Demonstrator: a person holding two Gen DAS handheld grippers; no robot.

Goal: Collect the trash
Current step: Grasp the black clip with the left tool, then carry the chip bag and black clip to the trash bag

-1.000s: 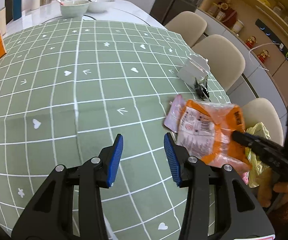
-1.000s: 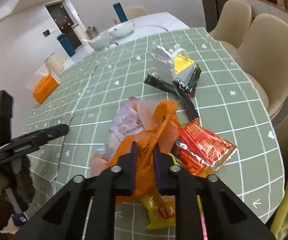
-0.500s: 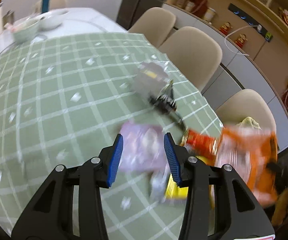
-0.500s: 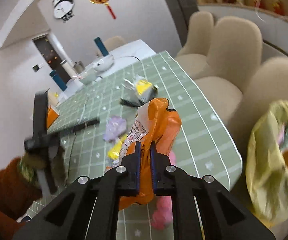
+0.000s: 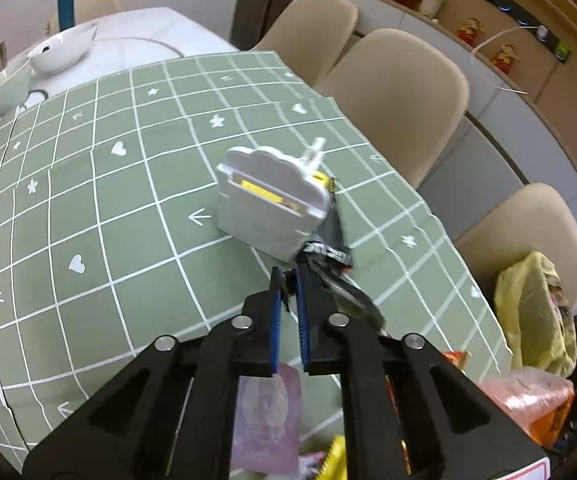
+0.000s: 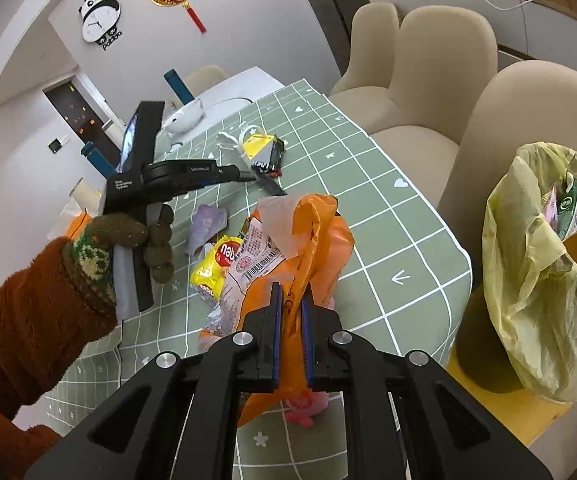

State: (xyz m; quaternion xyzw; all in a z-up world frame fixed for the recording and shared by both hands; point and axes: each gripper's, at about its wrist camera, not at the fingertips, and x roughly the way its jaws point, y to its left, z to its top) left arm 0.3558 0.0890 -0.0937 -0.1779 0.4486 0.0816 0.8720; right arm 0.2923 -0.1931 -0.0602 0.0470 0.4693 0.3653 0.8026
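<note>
Right gripper point(image 6: 289, 334) jaws clamped on orange plastic bag point(image 6: 312, 240), held up above the near edge of the table point(image 6: 372, 184); yellow-lined trash bin point(image 6: 536, 280) stands just off that table edge, already holding wrappers. Left gripper point(image 5: 288, 316) jaws nearly together, pinching the end of a black wrapper point(image 5: 328, 248) that lies touching the white paper box point(image 5: 272, 200) on the table. Purple packet point(image 5: 266, 416) lies below the left gripper; yellow snack packet point(image 6: 214, 266) lies on the table just beside the orange plastic bag. Two bowls point(image 5: 62, 50) sit at the table's far end.
</note>
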